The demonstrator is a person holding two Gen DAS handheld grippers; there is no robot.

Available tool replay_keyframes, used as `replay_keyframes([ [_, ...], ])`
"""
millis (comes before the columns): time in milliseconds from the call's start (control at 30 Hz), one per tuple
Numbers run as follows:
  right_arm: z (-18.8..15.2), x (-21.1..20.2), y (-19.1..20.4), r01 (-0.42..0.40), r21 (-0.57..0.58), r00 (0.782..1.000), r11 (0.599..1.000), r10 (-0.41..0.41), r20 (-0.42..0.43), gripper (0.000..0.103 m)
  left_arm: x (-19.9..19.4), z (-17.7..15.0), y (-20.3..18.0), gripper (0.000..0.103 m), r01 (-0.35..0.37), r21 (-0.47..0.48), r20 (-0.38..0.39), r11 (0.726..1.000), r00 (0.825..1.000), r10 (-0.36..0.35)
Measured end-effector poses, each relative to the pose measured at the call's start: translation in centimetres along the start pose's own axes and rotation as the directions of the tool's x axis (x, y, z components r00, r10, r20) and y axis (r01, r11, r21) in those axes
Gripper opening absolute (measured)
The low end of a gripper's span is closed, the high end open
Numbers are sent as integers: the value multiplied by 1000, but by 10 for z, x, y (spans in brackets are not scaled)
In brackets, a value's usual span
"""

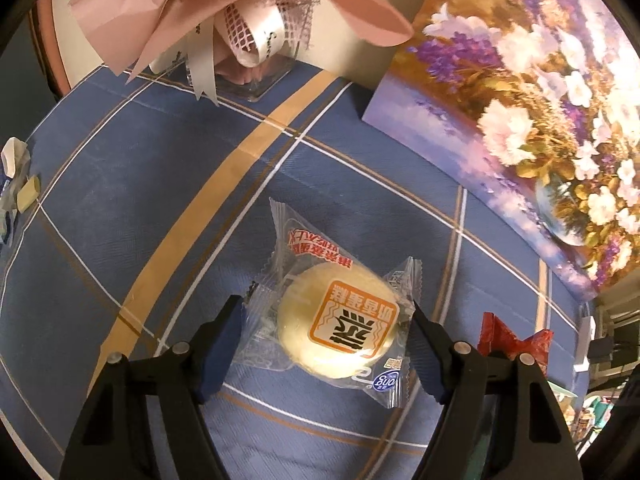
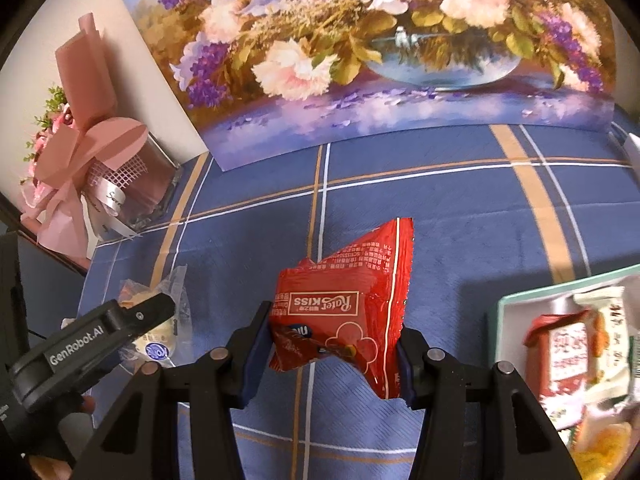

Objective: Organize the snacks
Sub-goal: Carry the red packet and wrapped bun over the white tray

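Note:
In the left wrist view, a round pale cake in a clear wrapper (image 1: 336, 316) lies on the blue checked tablecloth (image 1: 160, 184). My left gripper (image 1: 326, 340) stands around it, its blue pads against the wrapper's two sides. In the right wrist view, my right gripper (image 2: 332, 348) is shut on a red snack packet (image 2: 344, 312) and holds it above the cloth. The left gripper (image 2: 120, 320) shows at the left there, over the cake's wrapper (image 2: 160, 344). The red packet also peeks in at the right of the left wrist view (image 1: 508, 336).
A box with a teal rim (image 2: 520, 296) at the right holds several snack packets. A flower painting (image 2: 360, 60) leans at the back of the table. A pink wrapped bouquet (image 2: 80, 160) stands at the back left. Crumpled wrappers (image 1: 16, 180) lie at the far left.

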State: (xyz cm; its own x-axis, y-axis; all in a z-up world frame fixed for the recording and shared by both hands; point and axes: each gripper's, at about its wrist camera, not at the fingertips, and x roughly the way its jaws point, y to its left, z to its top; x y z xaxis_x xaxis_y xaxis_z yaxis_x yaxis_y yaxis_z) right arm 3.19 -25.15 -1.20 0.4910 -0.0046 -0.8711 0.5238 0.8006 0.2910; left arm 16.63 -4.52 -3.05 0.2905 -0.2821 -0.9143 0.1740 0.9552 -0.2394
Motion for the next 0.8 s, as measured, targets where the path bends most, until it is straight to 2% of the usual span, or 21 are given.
replay_keyframes([
  [433, -2, -66, -27, 41, 45, 998, 998, -42, 36, 55, -56, -26, -36, 77, 13, 69, 39, 998, 999, -16],
  [800, -11, -110, -35, 58, 54, 995, 997, -62, 80, 55, -93, -45, -52, 77, 40, 72, 76, 997, 996, -46],
])
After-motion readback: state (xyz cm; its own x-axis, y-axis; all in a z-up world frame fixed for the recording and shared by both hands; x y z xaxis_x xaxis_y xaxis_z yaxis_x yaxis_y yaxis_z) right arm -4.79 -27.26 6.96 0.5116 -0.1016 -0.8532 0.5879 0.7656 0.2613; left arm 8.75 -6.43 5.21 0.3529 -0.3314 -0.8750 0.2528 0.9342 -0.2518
